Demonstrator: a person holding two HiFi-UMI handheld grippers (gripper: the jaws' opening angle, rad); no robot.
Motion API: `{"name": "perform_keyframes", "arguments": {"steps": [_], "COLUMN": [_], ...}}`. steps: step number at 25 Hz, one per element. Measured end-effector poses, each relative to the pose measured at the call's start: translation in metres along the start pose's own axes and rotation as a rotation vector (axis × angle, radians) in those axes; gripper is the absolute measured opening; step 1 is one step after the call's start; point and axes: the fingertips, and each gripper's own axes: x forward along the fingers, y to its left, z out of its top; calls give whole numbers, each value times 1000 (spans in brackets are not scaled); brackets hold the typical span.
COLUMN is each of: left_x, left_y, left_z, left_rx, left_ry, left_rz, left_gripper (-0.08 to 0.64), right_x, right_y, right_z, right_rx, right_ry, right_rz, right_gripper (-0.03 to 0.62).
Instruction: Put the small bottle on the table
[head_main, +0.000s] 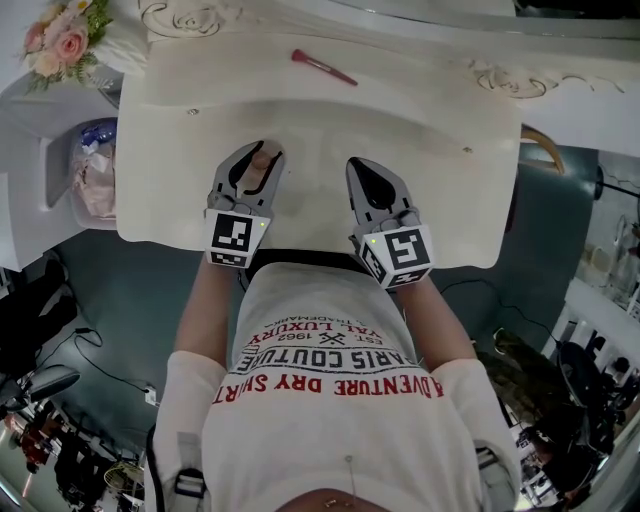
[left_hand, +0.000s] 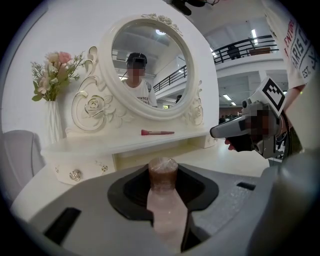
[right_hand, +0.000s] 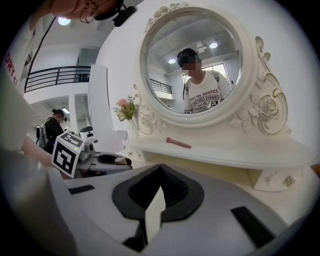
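Left gripper: fingers clenched on the small pale-pink bottle with a brown cap, cap towards the tips.
Bottle's place: in the left jaws, over the cream carved dressing table, towards its 6 o'clock edge; contact with the top can't be told.
Right gripper: at 3 o'clock of the left, tips closed together, nothing between.
Pink makeup brush: on the shelf, 12 o'clock.
Pink flowers in a white vase: 10 o'clock.
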Motion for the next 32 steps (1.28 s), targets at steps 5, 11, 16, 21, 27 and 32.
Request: {"name": "perform_keyframes", "arguments": {"steps": [5, 11, 16, 21, 27, 32], "left_x": [2, -16, -41, -72, -104, -123], "left_y": [4, -2, -1, 6, 16, 20], "left_z": [-4, 19, 47, 76, 107, 126], "left_rx": [-57, -42, 5, 32, 57, 80], "left_ry": [35, 11, -19, -51, -95, -112], "left_rz": [-10, -35, -53, -58, -42, -39], "left_gripper": [170, 235, 235, 192, 14, 8], "right_x": [-4, -11, -21, -35, -47, -57], "right_y": [3, 18, 34, 49, 62, 72], "right_z": [6, 21, 35, 57, 82, 102], "right_rx": [-1, 1, -2, -11, -21, -45], "right_ry": [-11, -35, -61, -106, -163, -200], "right_rz": [-18, -41, -71, -86, -106, -110], "right_gripper": [-2, -2, -2, -2, -2, -2]}}
